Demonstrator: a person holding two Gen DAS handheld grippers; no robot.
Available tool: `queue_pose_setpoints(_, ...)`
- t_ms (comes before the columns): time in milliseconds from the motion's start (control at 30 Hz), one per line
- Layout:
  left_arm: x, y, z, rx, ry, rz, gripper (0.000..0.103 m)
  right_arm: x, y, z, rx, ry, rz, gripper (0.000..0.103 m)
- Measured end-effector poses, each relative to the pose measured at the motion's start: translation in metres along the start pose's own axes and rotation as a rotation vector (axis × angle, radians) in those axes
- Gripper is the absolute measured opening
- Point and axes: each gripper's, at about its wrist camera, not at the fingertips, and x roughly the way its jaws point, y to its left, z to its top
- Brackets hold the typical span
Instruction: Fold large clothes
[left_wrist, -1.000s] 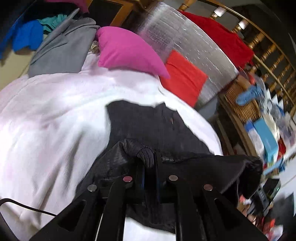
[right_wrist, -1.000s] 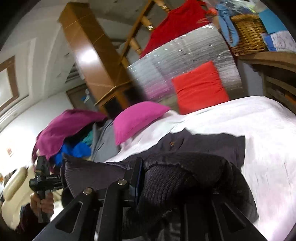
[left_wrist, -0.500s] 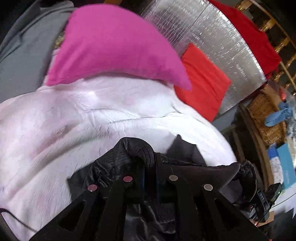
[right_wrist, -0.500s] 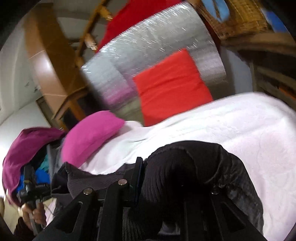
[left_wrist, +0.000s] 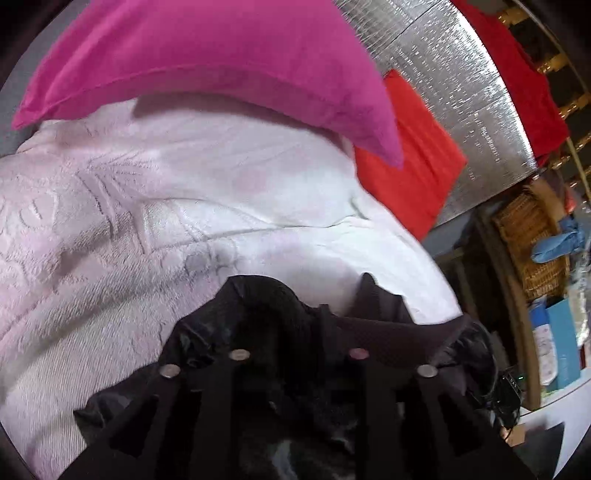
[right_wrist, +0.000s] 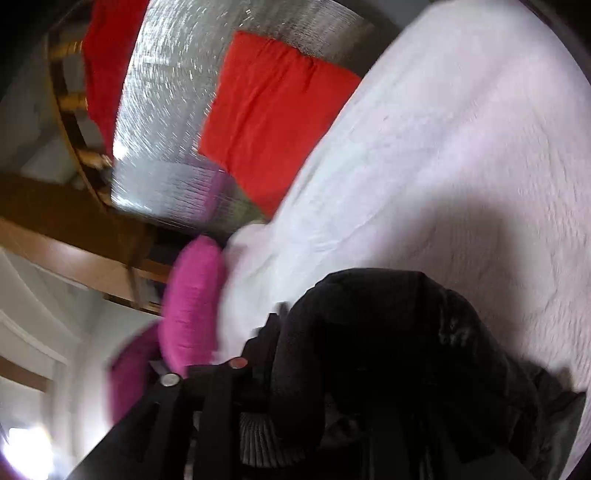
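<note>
A black jacket (left_wrist: 258, 295) lies bunched on the white bed cover (left_wrist: 147, 221), with a stretch of it running right towards the other gripper's body (left_wrist: 506, 387). My left gripper (left_wrist: 295, 325) has its jaws opening; the cloth sits loosely between the fingers, which stand visibly apart. In the right wrist view the jacket's thick ribbed hem (right_wrist: 369, 314) humps over my right gripper (right_wrist: 332, 350), whose jaws are also opening. Only its near finger (right_wrist: 221, 406) shows; the far one is buried under cloth, so I cannot see whether the pads press.
A pink pillow (left_wrist: 221, 55) lies close ahead at the bed's head, a red pillow (left_wrist: 413, 166) beside it against a silver foil panel (left_wrist: 461, 92). Off the bed's right side stand a wicker basket (left_wrist: 528, 240) and cluttered shelves. A red cloth (left_wrist: 517, 66) hangs on the wooden rail.
Both grippers carried the jacket's edge forward and down towards the pillows. The left fingers have spread apart. The right view has rolled sharply, tilting the bed.
</note>
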Motion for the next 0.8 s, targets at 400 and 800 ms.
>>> queue_pose_setpoints(400, -0.128, -0.03, -0.094, -0.065, -0.212, 0.11, 0.081, -0.14, 0.056, -0.093, -0.141, -0.201, 0.125, 0.097)
queue_pose_setpoints(800, -0.146, -0.019, -0.224, -0.162, -0.098, 0.317, 0.082, -0.176, 0.002, -0.221, 0.011, -0.122, -0.039, 0.097)
